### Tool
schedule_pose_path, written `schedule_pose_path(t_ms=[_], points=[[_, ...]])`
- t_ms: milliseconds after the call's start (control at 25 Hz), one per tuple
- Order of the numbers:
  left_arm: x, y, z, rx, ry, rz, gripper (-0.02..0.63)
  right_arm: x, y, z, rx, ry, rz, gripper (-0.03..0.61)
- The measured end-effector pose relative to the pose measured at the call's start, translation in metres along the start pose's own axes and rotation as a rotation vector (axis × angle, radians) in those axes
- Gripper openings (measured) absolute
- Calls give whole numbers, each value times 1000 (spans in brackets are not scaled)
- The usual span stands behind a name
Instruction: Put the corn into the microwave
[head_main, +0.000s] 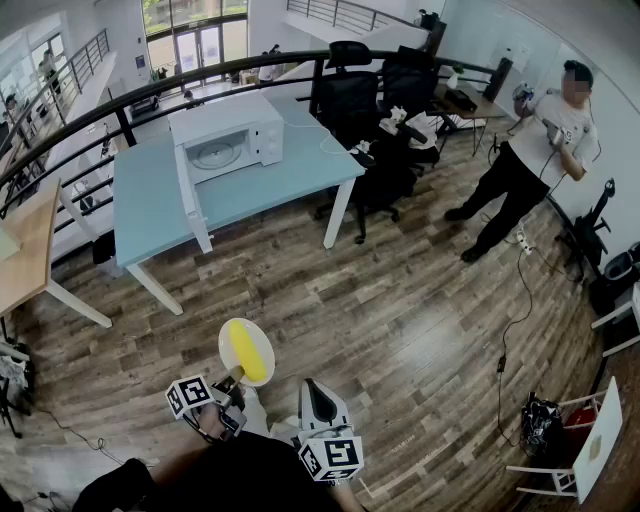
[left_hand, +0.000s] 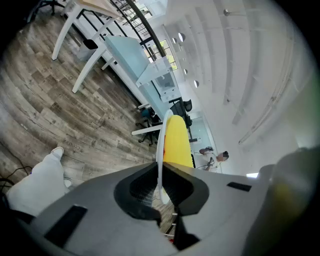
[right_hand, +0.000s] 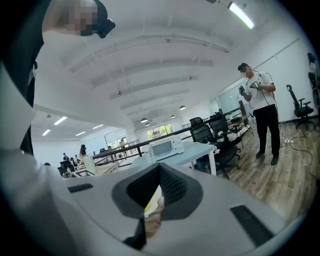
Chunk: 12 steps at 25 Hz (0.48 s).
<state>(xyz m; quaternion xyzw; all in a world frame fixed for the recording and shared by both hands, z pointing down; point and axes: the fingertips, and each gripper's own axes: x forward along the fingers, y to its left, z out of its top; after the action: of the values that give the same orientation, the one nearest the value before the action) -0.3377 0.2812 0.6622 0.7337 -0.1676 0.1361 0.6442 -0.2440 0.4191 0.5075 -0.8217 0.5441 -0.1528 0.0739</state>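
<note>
Wood-plank flooring stretched between the person and a pale blue table (head_main: 250, 190), where the microwave (head_main: 225, 140) stood toward the far edge with its door swung open. The corn (head_main: 252, 360) was nowhere near it yet. It lay on a white plate (head_main: 229, 343), toward that plate's right edge, carried out over the floor. The left gripper (head_main: 232, 378) was clamped on the plate's near rim, pads pressing either side of the thin edge. The right gripper (head_main: 311, 386) hung just beside it with its jaws closed together on nothing. A yellowish patch showed below its pads, probably the plate beyond.

The cob looked light and stiff, but round enough to roll on a smooth plate. The plate itself seemed rigid and possibly breakable. Gripping the rim looked sound, provided the plate stayed level on its way to the open cavity.
</note>
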Motion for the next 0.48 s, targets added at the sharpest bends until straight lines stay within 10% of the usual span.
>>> schedule_pose_path(t_ms=[480], points=[[6,-14,-16,22,10,-11,21,-13,-15,2,-1,-12,-9,8]])
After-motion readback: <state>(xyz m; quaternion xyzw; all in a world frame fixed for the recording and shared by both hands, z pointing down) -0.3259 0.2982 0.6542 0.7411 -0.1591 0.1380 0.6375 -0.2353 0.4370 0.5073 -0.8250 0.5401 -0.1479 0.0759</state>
